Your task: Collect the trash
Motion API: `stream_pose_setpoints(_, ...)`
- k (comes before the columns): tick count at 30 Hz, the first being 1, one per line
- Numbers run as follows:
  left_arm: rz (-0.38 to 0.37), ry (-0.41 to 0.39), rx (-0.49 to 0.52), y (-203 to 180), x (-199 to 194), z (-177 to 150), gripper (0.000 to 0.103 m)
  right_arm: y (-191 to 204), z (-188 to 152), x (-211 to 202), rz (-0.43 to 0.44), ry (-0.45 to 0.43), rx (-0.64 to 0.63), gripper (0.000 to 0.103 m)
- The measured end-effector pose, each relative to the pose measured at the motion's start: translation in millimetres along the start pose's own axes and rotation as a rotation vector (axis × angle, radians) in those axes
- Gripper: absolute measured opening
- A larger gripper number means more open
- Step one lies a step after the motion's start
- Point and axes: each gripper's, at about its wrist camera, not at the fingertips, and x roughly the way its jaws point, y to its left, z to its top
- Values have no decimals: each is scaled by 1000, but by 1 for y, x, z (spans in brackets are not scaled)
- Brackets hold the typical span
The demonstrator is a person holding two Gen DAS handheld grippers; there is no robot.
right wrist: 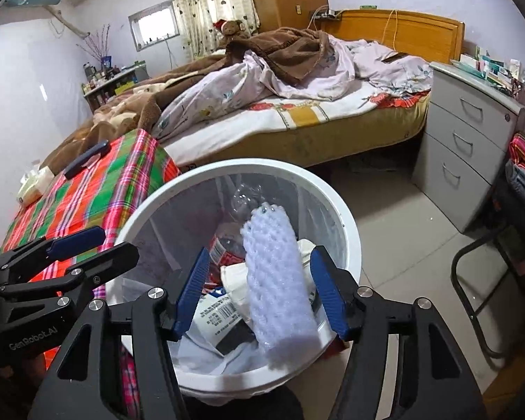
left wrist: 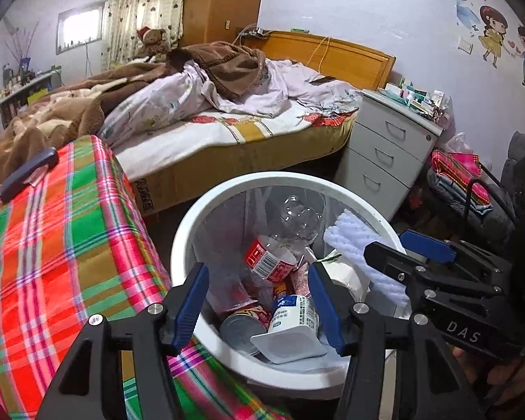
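The white trash bin (left wrist: pixel 192 224) stands on the floor just beside the plaid-covered counter (left wrist: pixel 52 245), and it is lined with a clear bag. Inside it lie a crushed clear plastic bottle (left wrist: pixel 290 231) with a red label, a white yogurt cup (left wrist: pixel 290 325) on its side, a tin can (left wrist: pixel 241 325) and some white paper. A white foam net sleeve (right wrist: pixel 276 280) leans over the near rim of the bin, its upper end reaching in over the rubbish. My right tongs (right wrist: pixel 259 297) are spread wide on either side of that sleeve; the blue pads (right wrist: pixel 192 290) stand clear of it, so they hold nothing. My left tongs (left wrist: pixel 259 308) are also wide open and empty, poised over the bin's rim with the cup and can showing between the pads. In the left wrist view my right tongs come in from the right, beside the foam sleeve (left wrist: pixel 360 245). On the counter lies a dark flat handset (left wrist: pixel 28 175), and farther along it a pack of tissues (right wrist: pixel 35 183). Beyond the bin is an unmade bed (left wrist: pixel 227 122) with a brown blanket and a pale sheet, and a grey three-drawer cabinet (left wrist: pixel 385 150) stands by the headboard, its top crowded with small boxes.
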Motion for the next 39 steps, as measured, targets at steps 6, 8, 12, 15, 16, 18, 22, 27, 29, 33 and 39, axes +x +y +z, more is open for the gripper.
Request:
stream_pose_setpoints(6,33,-54,-14,1,-32,-7,59,9,-3,-18,-13,-49,-16,62)
stream_pose_setpoints(8,53,-70,-16,2,-44,-10,59,13,-4,-25,-14,-67,-24,62)
stream_pose_setpoints(12,108,-109,-37,5,-70,-19,59,24,-7,-39,-24,-112,-36,62)
stream_pose_setpoints(15,126,-141,-52,8,-88,-28,59,33,-12,-53,-22,-155,-44,62)
stream_pose_setpoints(16,138,-149,-58,9,-94,-30,59,36,-14,-59,-26,-172,-50,62)
stream_pose_setpoints(18,169,-165,-69,9,-106,-37,59,43,-17,-66,-30,-195,-65,62)
stream_pose_setpoints(22,201,-198,-79,6,-127,-55,59,54,-28,-79,-28,-236,-75,62)
stream_pose_setpoints(27,235,-236,-64,-1,-147,-74,59,62,-45,-88,-37,-265,-60,62)
stream_pose_setpoints(29,245,-249,-61,-5,-155,-82,59,64,-51,-90,-51,-274,-54,62)
stream_pose_setpoints(33,257,-283,-68,-8,-168,-94,59,68,-59,-99,-76,-304,-45,62)
stream_pose_setpoints(39,289,-269,-85,-7,-174,-104,60,75,-65,-110,-90,-338,-45,62)
